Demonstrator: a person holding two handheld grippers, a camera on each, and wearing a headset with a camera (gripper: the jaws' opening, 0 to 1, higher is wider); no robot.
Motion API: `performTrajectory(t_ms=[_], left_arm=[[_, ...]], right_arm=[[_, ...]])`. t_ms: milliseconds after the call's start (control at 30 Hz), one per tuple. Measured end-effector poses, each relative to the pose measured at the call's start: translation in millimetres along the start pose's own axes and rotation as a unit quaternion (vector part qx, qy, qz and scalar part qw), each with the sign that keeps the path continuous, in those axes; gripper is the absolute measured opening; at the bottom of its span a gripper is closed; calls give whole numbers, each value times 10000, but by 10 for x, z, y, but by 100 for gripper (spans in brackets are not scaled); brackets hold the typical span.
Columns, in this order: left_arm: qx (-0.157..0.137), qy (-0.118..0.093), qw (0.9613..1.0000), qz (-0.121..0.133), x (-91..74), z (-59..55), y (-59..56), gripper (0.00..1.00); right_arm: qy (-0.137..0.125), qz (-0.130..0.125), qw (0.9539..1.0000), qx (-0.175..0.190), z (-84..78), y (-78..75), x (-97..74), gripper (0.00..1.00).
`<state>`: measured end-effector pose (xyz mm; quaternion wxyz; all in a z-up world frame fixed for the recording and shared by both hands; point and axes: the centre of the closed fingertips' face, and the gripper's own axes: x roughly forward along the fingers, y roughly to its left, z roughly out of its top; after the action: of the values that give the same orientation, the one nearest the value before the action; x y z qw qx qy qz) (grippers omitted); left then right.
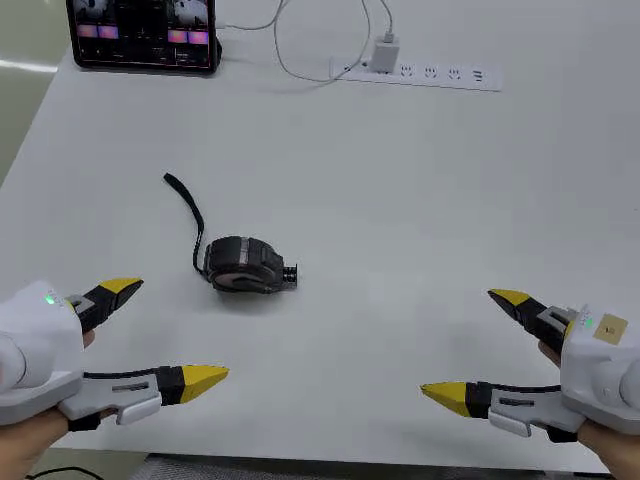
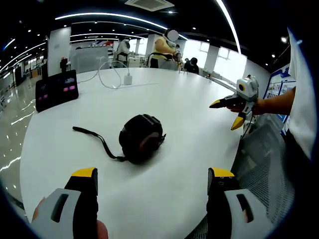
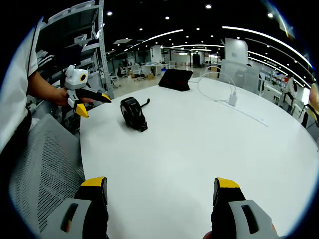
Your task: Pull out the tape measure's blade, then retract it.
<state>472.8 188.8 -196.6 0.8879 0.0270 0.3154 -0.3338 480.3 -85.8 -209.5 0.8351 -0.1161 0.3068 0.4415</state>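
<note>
A black tape measure (image 1: 243, 265) lies on its side on the white table (image 1: 400, 200), its blade fully in and its black wrist strap (image 1: 185, 205) trailing toward the far left. It also appears as the tape measure (image 2: 141, 137) ahead of the left jaws and the tape measure (image 3: 132, 112) far left of the right jaws. My left gripper (image 1: 172, 331) stands open near the front left edge, a short way from the tape. My right gripper (image 1: 470, 345) stands open at the front right, well apart from it. Both hold nothing.
A dark tablet (image 1: 145, 35) with a lit screen stands at the table's far left. A white power strip (image 1: 420, 72) with a plugged charger and white cable (image 1: 300, 60) lies at the far middle. A grey mesh chair (image 3: 45, 164) sits at the near edge.
</note>
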Motion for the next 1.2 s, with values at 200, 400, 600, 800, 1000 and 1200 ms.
performTrajectory(t_ms=[200, 400, 600, 800, 1000, 1200], left_arm=[[-1, 12, 10000, -4, -4, -12, 4, 89], [15, 10, 10000, -21, -9, -3, 6, 87], [45, 36, 10000, -23, -18, -8, 12, 88], [139, 52, 9999, -11, -25, -9, 8, 89], [156, 67, 9999, -26, -28, -3, 11, 90], [217, 108, 9997, -57, -33, -5, 3, 90]], right_arm=[[31, 21, 10000, -54, 13, -26, 0, 86], [48, 44, 9999, -89, 26, -31, -1, 86], [87, 83, 9998, -162, 34, -13, -1, 86], [114, 124, 9997, -193, 29, 2, 0, 86], [106, 143, 9996, -220, 51, 7, 6, 86], [97, 164, 9995, -234, 62, 10, 13, 86]])
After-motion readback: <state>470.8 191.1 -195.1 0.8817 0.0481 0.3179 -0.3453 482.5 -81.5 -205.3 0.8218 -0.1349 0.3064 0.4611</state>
